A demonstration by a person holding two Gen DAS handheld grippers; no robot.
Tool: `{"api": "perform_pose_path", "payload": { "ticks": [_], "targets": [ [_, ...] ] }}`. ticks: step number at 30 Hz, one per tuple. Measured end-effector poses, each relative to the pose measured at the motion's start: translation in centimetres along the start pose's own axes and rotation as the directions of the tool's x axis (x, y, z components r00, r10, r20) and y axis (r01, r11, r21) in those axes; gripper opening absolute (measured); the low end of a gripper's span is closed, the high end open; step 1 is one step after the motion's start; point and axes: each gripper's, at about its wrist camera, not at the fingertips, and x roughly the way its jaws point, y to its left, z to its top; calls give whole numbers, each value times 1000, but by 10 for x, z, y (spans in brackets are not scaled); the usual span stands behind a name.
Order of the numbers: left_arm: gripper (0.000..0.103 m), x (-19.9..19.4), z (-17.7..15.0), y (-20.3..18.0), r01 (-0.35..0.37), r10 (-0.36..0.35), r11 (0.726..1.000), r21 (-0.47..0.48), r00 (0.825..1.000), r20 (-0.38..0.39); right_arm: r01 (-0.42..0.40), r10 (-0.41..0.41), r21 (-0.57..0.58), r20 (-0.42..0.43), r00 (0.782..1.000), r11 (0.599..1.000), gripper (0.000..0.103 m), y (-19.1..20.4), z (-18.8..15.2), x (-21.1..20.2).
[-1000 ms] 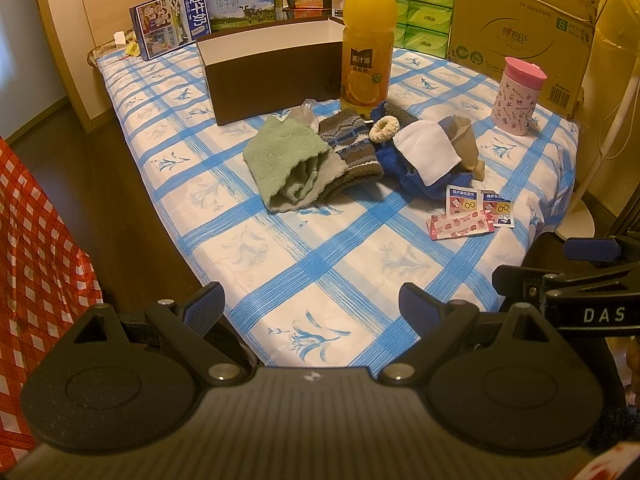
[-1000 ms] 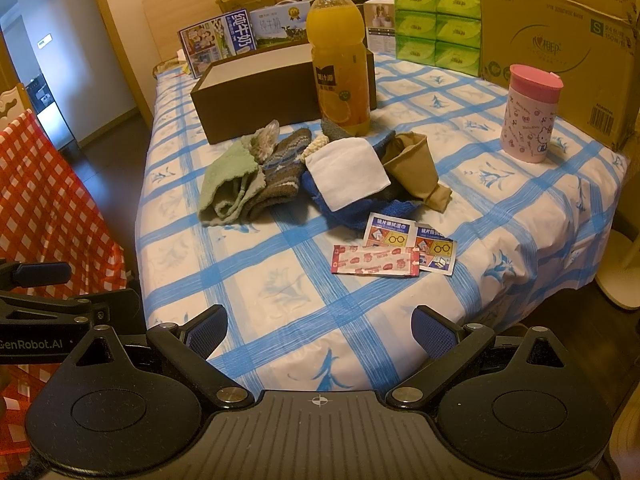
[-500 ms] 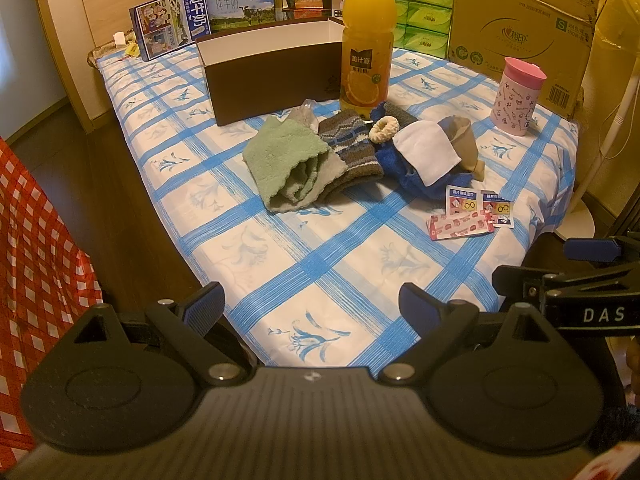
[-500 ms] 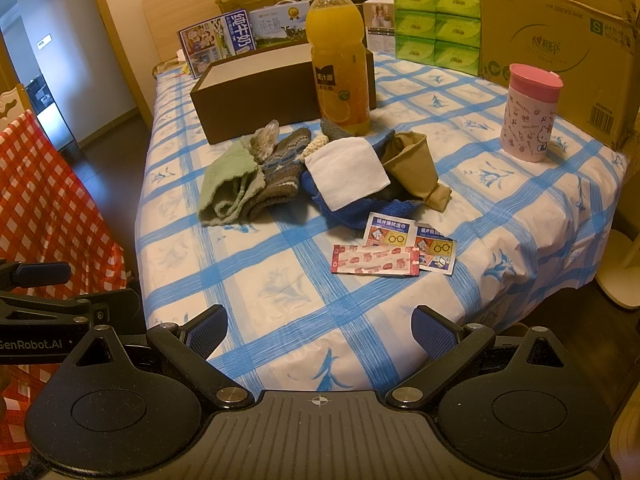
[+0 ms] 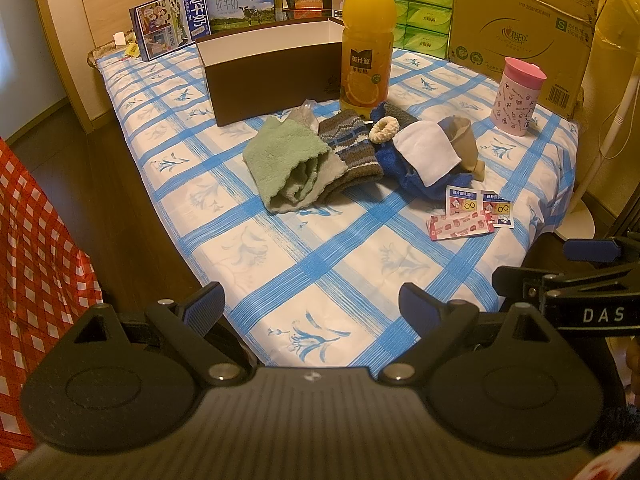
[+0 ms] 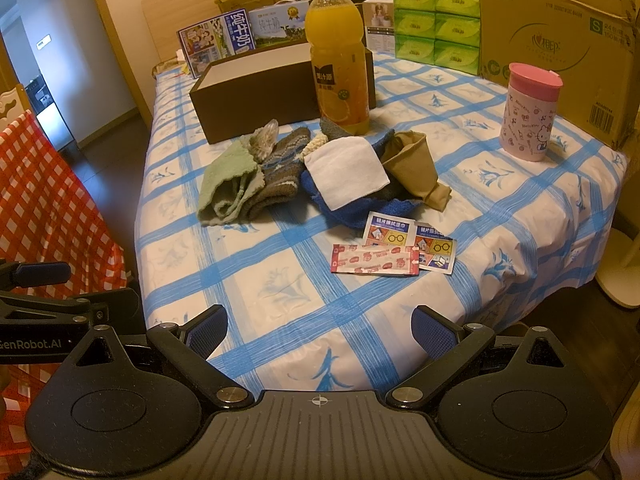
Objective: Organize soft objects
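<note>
A heap of soft things lies mid-table: a green towel (image 5: 286, 162) (image 6: 224, 186), a striped knit piece (image 5: 352, 146) (image 6: 280, 170), a cream scrunchie (image 5: 384, 129), a white cloth (image 5: 426, 150) (image 6: 346, 172) on a blue towel (image 5: 430, 184) (image 6: 360, 210), and a tan cloth (image 5: 462, 140) (image 6: 412, 164). Behind them stands an open brown box (image 5: 272, 74) (image 6: 256, 96). My left gripper (image 5: 310, 304) and right gripper (image 6: 320, 330) hover open and empty over the near table edge, well short of the heap.
An orange juice bottle (image 5: 366, 46) (image 6: 340, 68) stands against the heap's far side. A pink cup (image 5: 518, 96) (image 6: 530, 114) is at the right, small packets (image 5: 468, 214) (image 6: 394, 248) lie in front of the heap. Cartons and a cardboard box (image 5: 520, 28) line the back. A red checked cloth (image 5: 36, 248) hangs left.
</note>
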Motion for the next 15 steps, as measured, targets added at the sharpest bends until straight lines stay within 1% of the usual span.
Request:
{"api": "perform_pose_path", "payload": {
  "ticks": [15],
  "targets": [
    [93,0,0,0,-1,1,1000,0,1000,0,-1,1,3,-3,1000,1000,98,-1,0,2]
  ]
}}
